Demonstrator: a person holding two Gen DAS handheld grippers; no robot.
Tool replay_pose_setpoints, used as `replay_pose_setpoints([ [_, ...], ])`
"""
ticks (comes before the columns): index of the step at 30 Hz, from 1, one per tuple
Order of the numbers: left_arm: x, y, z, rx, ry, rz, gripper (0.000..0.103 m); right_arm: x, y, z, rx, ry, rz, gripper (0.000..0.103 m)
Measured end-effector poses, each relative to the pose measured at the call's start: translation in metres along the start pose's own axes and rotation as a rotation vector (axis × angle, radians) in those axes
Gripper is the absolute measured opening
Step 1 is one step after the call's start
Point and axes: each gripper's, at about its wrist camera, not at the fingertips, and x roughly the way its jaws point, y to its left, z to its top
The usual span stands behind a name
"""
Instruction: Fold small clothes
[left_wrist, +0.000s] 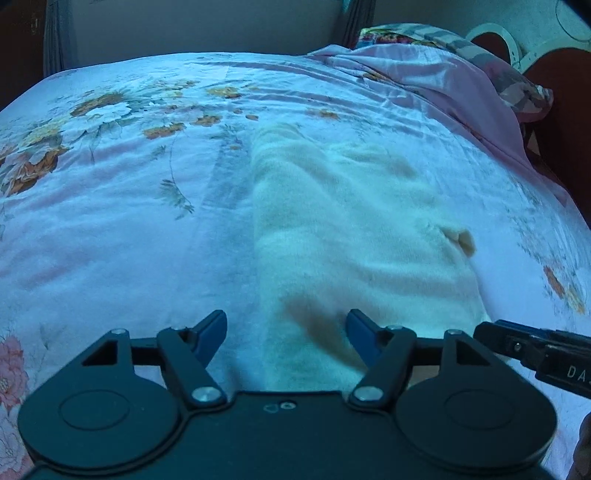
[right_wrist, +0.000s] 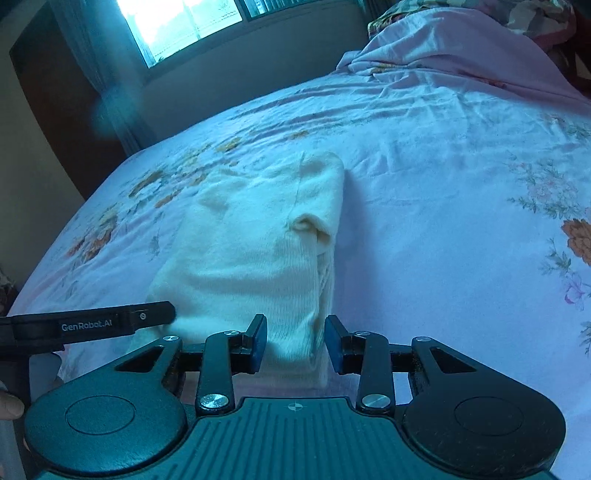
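A cream knitted garment (left_wrist: 354, 229) lies folded into a long strip on the floral bedsheet (left_wrist: 129, 221). It also shows in the right wrist view (right_wrist: 255, 251), with a sleeve end curled at its right edge. My left gripper (left_wrist: 287, 332) is open over the garment's near left end. My right gripper (right_wrist: 295, 341) is open over the near right edge. Neither holds anything. The right gripper's finger enters the left view at the lower right (left_wrist: 532, 343); the left gripper's finger enters the right view at the left (right_wrist: 92, 323).
A pink crumpled cloth (left_wrist: 443, 85) and a patterned pillow (left_wrist: 509, 70) lie at the bed's far right. A window (right_wrist: 184, 22) and curtains (right_wrist: 107, 74) stand beyond the bed's far edge. The sheet (right_wrist: 461, 221) stretches flat right of the garment.
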Motion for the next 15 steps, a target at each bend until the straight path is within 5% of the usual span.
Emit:
replay_pose_setpoints([
  [15,0.004,-0.003,-0.009,-0.008,0.005,-0.012,0.071,0.038,-0.004,0.039,0.008,-0.014,0.013,0.036],
])
